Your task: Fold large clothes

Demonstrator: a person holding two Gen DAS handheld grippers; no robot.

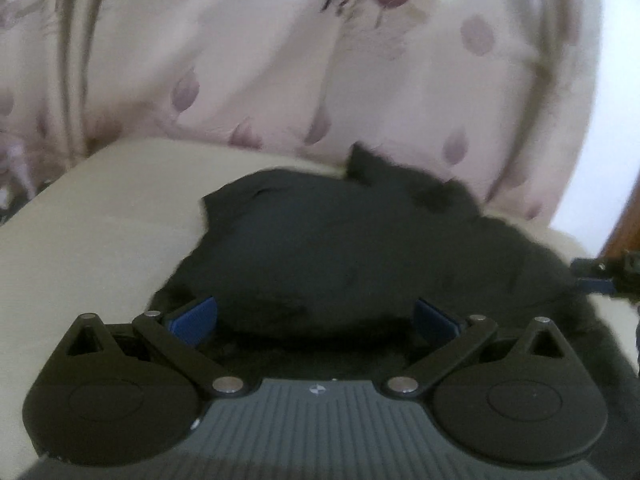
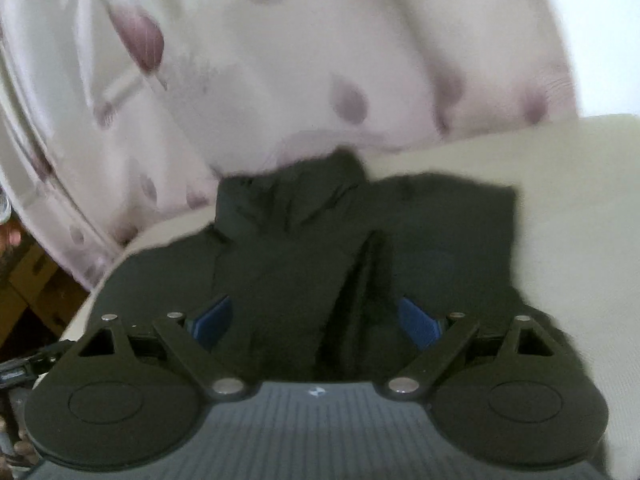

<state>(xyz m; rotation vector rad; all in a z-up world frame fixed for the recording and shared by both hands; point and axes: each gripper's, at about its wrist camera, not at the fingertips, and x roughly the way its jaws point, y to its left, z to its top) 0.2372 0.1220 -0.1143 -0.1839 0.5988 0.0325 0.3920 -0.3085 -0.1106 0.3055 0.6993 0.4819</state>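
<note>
A black garment (image 1: 328, 248) lies bunched on a cream surface (image 1: 100, 224). In the left wrist view my left gripper (image 1: 316, 318) is open, its blue pads (image 1: 196, 316) spread wide with a mound of the black cloth bulging between them. In the right wrist view the same garment (image 2: 320, 240) shows folds and a raised ridge. My right gripper (image 2: 316, 320) is open too, its blue pads (image 2: 418, 320) apart, with cloth between and under them. The right gripper also shows at the right edge of the left wrist view (image 1: 604, 276).
A pale curtain with mauve spots (image 1: 280, 72) hangs right behind the cream surface (image 2: 568, 216). Brown cardboard boxes (image 2: 36, 280) stand at the left in the right wrist view. A brown wooden edge (image 1: 624, 224) shows at far right.
</note>
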